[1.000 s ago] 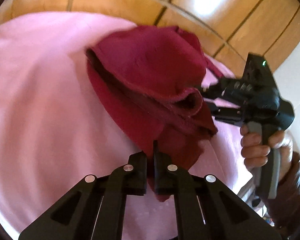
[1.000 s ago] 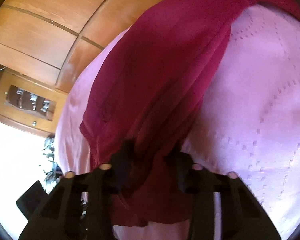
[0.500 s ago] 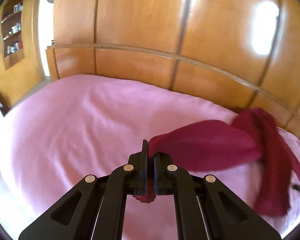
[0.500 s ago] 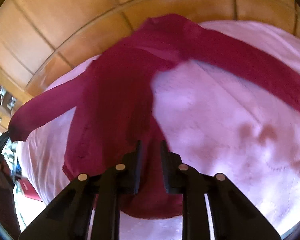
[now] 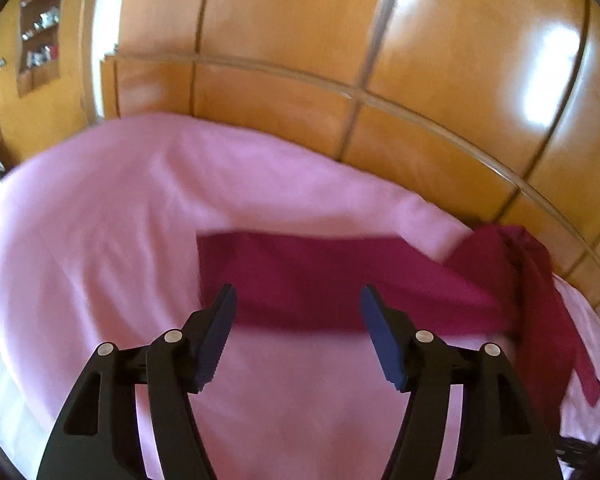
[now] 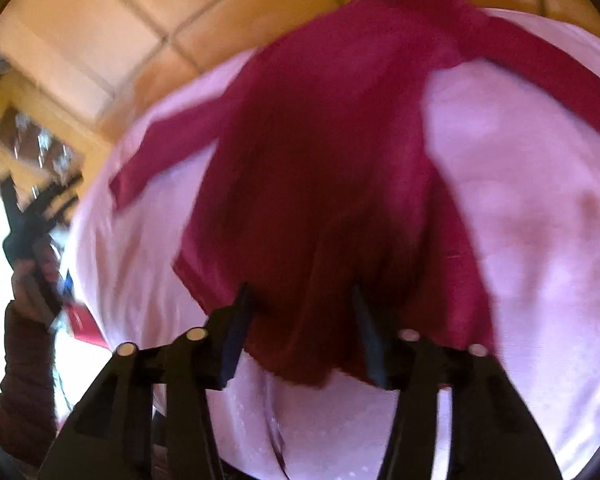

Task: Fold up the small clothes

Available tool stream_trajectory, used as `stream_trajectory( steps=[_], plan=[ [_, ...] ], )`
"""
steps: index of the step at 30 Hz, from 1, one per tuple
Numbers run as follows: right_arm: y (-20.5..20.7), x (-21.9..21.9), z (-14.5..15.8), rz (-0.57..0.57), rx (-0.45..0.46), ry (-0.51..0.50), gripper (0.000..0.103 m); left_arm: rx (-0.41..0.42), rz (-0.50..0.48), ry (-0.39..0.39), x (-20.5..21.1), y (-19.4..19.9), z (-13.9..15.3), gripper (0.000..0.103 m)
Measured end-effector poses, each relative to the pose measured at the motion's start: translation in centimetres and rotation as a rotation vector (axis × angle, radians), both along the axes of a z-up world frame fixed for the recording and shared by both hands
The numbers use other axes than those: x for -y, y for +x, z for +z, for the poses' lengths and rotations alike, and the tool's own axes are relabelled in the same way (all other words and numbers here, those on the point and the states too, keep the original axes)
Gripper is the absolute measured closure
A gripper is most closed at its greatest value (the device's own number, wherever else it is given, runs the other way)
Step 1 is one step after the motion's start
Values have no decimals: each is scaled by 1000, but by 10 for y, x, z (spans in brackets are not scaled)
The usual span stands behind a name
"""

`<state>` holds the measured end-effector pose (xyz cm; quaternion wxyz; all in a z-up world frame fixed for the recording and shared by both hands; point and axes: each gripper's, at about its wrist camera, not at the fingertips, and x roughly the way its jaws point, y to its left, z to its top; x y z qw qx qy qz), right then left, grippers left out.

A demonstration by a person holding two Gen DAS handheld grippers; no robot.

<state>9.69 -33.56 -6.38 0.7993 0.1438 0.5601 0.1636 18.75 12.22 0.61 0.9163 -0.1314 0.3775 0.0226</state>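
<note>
Left gripper is spread wide, nothing between the jaws, above the pink bedspread. Just past its tips lies one sleeve of the dark red top, stretched flat across the cover. Right gripper also spread wide, with the hem hanging between the fingers; can't tell if either pad touches cloth, frame is blurred. Garment body runs away from the right gripper toward the wooden headboard, with sleeves out to both sides.

Judgement: spread-out step looks done and folding hasn't started. Next move probably calls for pinching a sleeve cuff and carrying it over the body, keeping the torso flat.
</note>
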Motion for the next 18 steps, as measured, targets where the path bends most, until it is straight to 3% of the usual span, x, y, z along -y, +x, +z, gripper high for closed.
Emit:
stream_trajectory(
  steps=[2, 7, 11, 15, 18],
  plan=[
    [1, -13, 0, 24, 18, -86, 92, -19, -38, -32, 9, -11, -8, 40],
    [2, 13, 59, -62, 185, -56, 94, -39, -196, -143, 41, -40, -22, 40],
    [11, 66, 114, -234, 331, -83, 94, -63, -364, -222, 85, -53, -31, 40],
    [35, 120, 142, -426, 397, -219, 94, -91, -513, -242, 144, -61, -41, 40],
    [55, 145, 146, -538, 414, -400, 94, -123, -622, -250, 195, -66, -49, 40]
  ],
)
